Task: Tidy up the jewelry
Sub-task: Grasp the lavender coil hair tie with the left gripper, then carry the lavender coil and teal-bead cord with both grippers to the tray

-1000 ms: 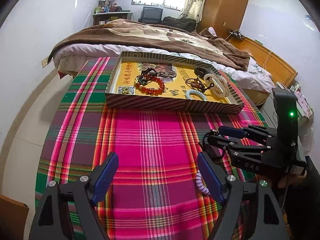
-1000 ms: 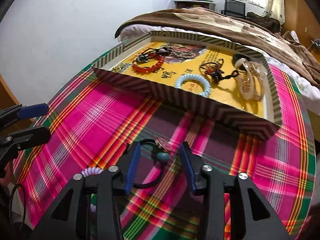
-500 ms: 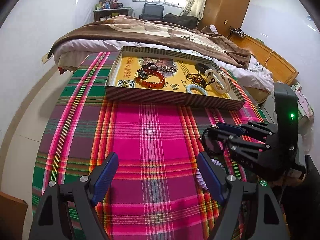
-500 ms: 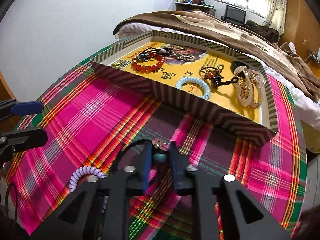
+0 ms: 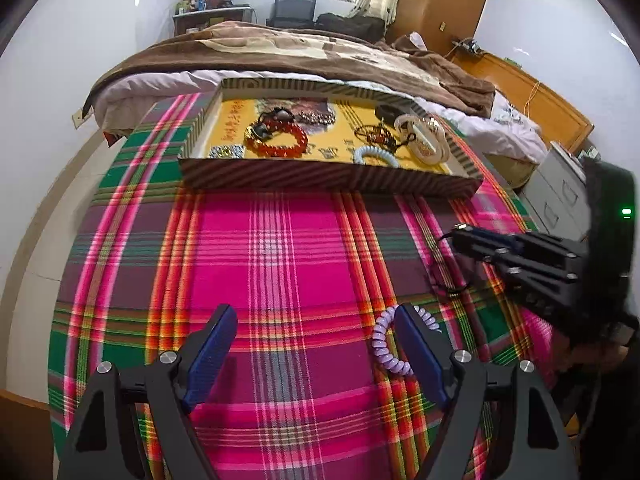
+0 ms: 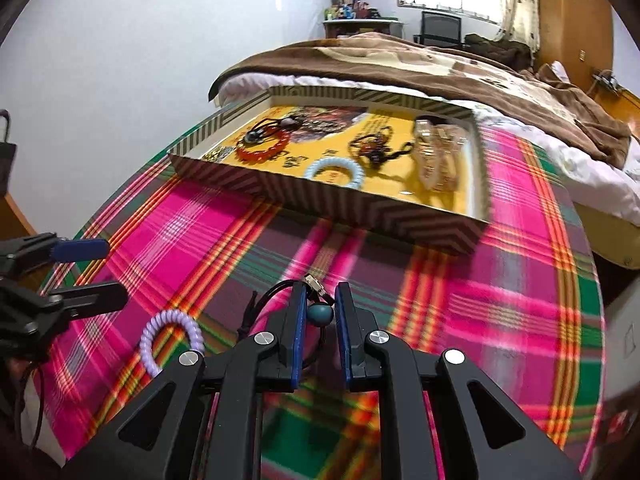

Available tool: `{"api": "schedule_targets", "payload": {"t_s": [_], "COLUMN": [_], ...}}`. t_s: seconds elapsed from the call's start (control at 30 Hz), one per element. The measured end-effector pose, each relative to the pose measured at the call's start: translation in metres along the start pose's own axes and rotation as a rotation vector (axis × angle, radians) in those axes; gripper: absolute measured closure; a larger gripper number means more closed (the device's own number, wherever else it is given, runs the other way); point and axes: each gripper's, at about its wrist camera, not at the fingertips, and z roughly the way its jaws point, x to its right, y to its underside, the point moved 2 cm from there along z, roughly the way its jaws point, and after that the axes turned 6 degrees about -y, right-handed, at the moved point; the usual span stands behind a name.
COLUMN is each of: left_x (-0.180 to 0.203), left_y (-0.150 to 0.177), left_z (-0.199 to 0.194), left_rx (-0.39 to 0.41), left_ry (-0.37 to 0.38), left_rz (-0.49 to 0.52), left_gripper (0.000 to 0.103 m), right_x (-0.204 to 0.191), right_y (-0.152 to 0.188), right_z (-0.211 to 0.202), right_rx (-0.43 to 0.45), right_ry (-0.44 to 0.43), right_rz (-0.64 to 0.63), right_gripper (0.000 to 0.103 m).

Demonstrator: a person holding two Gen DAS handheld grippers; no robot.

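My right gripper is shut on a black cord necklace with a teal bead, lifted a little off the plaid cloth; it also shows in the left wrist view with the cord hanging down. My left gripper is open and empty above the cloth. A purple spiral hair tie lies by its right finger; it also shows in the right wrist view. The striped tray holds a red bead bracelet, a pale blue spiral tie and a cream clip.
The table has a pink, green and red plaid cloth. A bed with a brown blanket stands right behind the tray. A grey drawer cabinet is at the right. A white wall runs along the left.
My right gripper has closed on the bead necklace and lifted it up from the cloth. My left gripper has shifted slightly and stays open.
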Motion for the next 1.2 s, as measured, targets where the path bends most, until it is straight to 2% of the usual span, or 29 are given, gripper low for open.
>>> {"api": "schedule_targets", "payload": {"t_s": [0.3, 0.4, 0.73, 0.8, 0.87, 1.0, 1.2], "left_x": [0.018, 0.022, 0.032, 0.034, 0.037, 0.035, 0.032], "left_y": [0.004, 0.005, 0.010, 0.011, 0.013, 0.012, 0.012], "left_z": [0.013, 0.020, 0.024, 0.024, 0.024, 0.022, 0.020], "left_rx": [-0.023, -0.032, -0.020, -0.013, -0.007, 0.006, 0.017], "left_ry": [0.009, -0.011, -0.019, -0.045, -0.089, -0.085, -0.077], "left_rz": [0.045, 0.060, 0.100, 0.118, 0.149, 0.156, 0.161], "left_gripper": [0.023, 0.023, 0.024, 0.030, 0.040, 0.053, 0.078], "right_x": [0.014, 0.017, 0.021, 0.020, 0.019, 0.019, 0.019], "right_y": [0.014, 0.018, 0.026, 0.026, 0.026, 0.028, 0.030], "right_z": [-0.037, -0.046, -0.057, -0.057, -0.056, -0.055, -0.054], "right_rx": [0.054, 0.065, 0.082, 0.083, 0.082, 0.080, 0.075], "right_ry": [0.021, 0.029, 0.029, 0.027, 0.026, 0.027, 0.035], "right_rz": [0.028, 0.037, 0.064, 0.066, 0.066, 0.075, 0.079], "right_gripper": [0.088, 0.088, 0.088, 0.088, 0.088, 0.088, 0.088]}}
